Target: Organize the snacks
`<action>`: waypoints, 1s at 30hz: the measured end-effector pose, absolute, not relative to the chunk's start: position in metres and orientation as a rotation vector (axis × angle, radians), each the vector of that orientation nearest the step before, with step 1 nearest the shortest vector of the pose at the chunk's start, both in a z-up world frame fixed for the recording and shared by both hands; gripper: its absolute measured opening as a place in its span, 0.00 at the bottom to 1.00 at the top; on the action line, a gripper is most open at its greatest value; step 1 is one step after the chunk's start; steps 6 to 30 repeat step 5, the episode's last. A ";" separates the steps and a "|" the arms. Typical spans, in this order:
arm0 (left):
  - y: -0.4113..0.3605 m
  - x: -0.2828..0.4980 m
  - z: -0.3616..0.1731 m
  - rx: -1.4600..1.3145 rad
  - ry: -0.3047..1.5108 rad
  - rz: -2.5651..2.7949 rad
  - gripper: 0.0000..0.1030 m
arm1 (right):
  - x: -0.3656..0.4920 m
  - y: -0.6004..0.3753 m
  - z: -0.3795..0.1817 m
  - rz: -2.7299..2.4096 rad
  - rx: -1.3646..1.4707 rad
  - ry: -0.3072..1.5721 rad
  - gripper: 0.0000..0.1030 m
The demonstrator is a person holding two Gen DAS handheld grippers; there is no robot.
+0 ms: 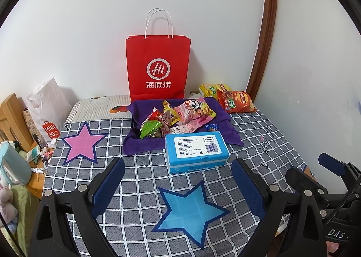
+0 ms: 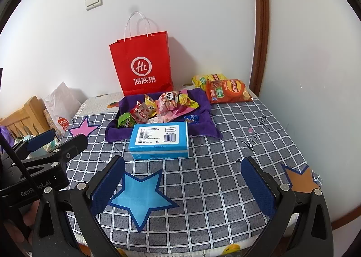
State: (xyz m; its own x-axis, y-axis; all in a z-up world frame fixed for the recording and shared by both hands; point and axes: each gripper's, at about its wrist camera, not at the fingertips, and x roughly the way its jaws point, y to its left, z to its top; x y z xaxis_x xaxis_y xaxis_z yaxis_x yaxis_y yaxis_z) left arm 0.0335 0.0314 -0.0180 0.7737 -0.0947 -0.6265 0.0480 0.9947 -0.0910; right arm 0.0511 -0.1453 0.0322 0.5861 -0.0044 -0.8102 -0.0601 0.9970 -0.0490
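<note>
1. Grey checked cloth [image 1: 259, 142], white grid lines, covers the surface on which all items lie; whether that surface is a bed or a desk cannot be told. A white wall stands behind it.
2. Red paper bag [image 1: 158, 67], white "Hi" logo and white twisted handles, upright against the wall at the far edge.
3. Purple towel [image 1: 225, 119], spread in front of the red bag, edges rumpled.
4. Blue tissue pack [image 1: 196, 149], white label with barcode on top, lying flat and touching the towel's near edge.
5. Blue star [image 1: 191, 209], paper cut-out with dark border, flat on the cloth just in front of the tissue pack.
6. Pink star [image 1: 82, 143], same make, left of the towel.
7. Orange star [image 2: 300, 178], at the right edge of the cloth, partly hidden behind the right claw's finger.
8. Orange-red chip bag [image 1: 237, 101], lying right of the towel near the corner, overlapping a yellow snack bag [image 1: 209, 89] behind it.
9. Small snack packets [image 1: 180, 117], pink, yellow, red and green wrappers heaped on the towel.
10. Left claw [image 1: 178, 180], fingers spread wide, empty, held above the blue star.
11. Right claw [image 2: 182, 180], fingers spread wide, empty, beside the left claw.
</note>
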 end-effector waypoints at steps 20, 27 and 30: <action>0.035 0.039 -0.025 -0.073 0.693 -0.059 0.93 | 0.057 -0.143 0.027 0.037 -0.074 0.945 0.98; 0.035 0.039 -0.025 -0.073 0.693 -0.059 0.93 | 0.057 -0.143 0.027 0.037 -0.074 0.945 0.98; 0.035 0.039 -0.025 -0.073 0.693 -0.059 0.93 | 0.057 -0.143 0.027 0.037 -0.074 0.945 0.98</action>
